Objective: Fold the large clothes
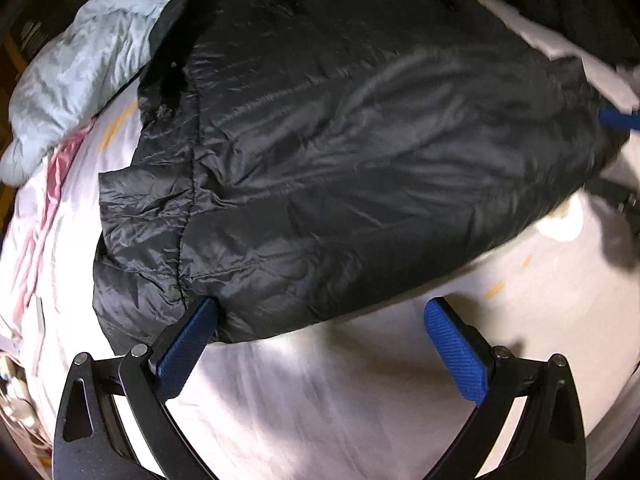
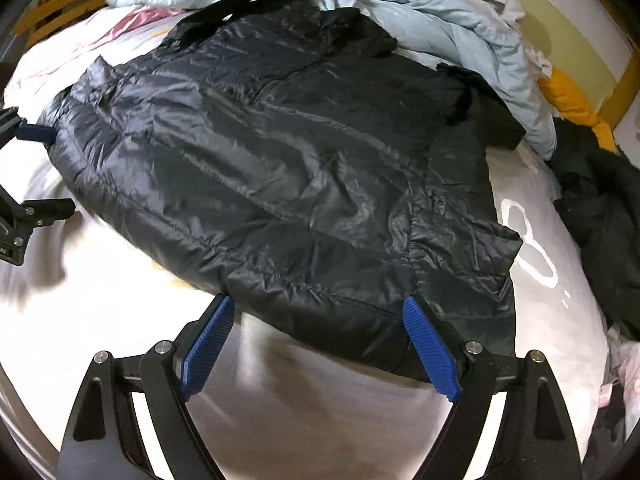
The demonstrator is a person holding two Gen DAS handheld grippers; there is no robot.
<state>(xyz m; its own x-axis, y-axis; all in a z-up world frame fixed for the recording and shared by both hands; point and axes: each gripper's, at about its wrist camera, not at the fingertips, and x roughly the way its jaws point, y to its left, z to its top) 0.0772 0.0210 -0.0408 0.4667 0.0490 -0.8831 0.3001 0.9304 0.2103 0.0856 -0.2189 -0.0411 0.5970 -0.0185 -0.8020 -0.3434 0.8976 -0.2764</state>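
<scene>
Surroundings first. The bed (image 1: 320, 400) carries a pale sheet with faint orange marks and a white printed outline on my right-hand side. A crumpled light blue quilt (image 1: 72, 68) is heaped along the far edge and touches the collar end of the garment. A pink cloth (image 1: 60, 168) lies at the bed's left margin, near my left claw's side. A yellow item (image 2: 572, 100) sits behind the quilt at the far right, and a dark bundle of clothes (image 2: 600, 208) lies on the sheet to the right, apart from the garment. A small heap of whitish cloth (image 2: 504, 4) rests on top of the quilt.

The black puffer jacket (image 1: 340, 152) lies spread flat across the middle of the bed, hem end towards me, shiny and creased, with quilted seams running across it. One sleeve is laid across the body on the right side; a dark cuff shows at the far right edge.

My left claw (image 1: 320, 328) is spread wide; its left finger touches the jacket's near hem, while the right finger stands over bare sheet. My right claw (image 2: 316, 320) is also spread wide, both fingertips (image 2: 420, 320) at the jacket's near hem, with the hem lying between them, not pinched.
</scene>
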